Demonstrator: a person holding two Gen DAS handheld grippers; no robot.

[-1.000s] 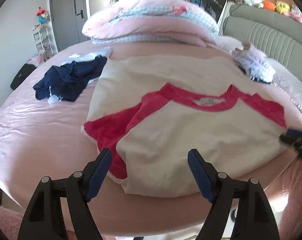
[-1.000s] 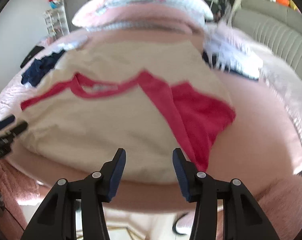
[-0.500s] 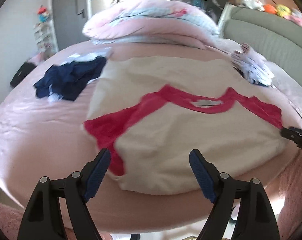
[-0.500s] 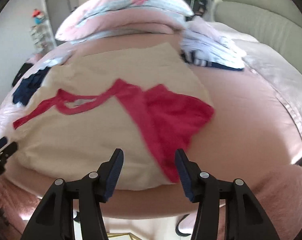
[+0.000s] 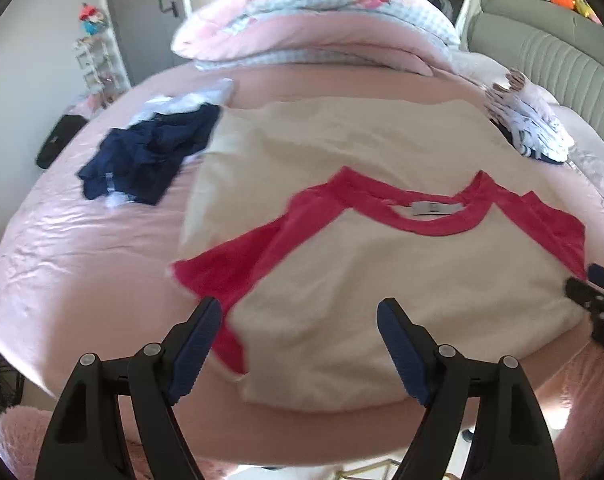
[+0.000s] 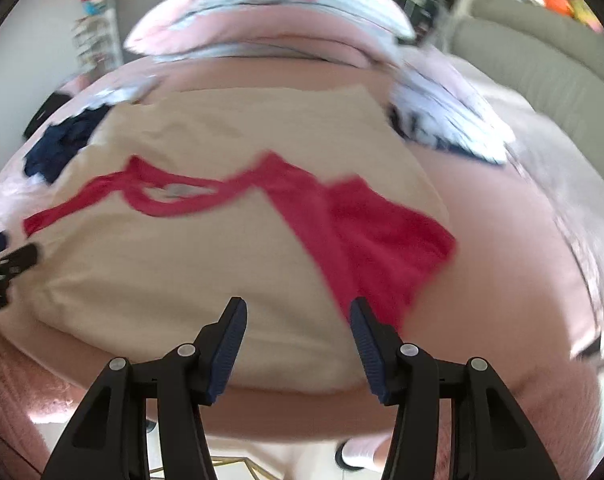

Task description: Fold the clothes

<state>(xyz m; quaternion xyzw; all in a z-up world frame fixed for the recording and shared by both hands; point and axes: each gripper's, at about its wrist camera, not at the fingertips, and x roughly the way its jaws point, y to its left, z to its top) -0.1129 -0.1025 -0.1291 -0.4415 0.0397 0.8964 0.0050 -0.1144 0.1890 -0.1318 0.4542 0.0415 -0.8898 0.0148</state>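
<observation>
At the bottom of the left wrist view the left gripper point(image 5: 297, 320) stands with its blue-padded jaws spread wide and nothing between them, poised over the near edge of the T-shirt point(image 5: 382, 280). In the right wrist view the right gripper point(image 6: 297, 316) is about half open, likewise empty, aimed at the seam where the cream body meets the red sleeve point(image 6: 374, 240) just right of centre. The shirt is spread across the middle of both frames on the pink bed point(image 5: 81, 260), red collar toward the far side, with its lower half apparently doubled back under or over; the blur leaves that unclear. It looks light, limp and thin, so it should drape and slide easily on the sheet; a pinch at a sleeve edge or a corner of the near fold seems the surest hold, taking only the layers meant to move. Both grippers point steeply down at the cloth from the near bedside, side by side. A navy garment point(image 5: 149, 160) lies upper left and a pale striped pile point(image 5: 530, 128) upper right.
</observation>
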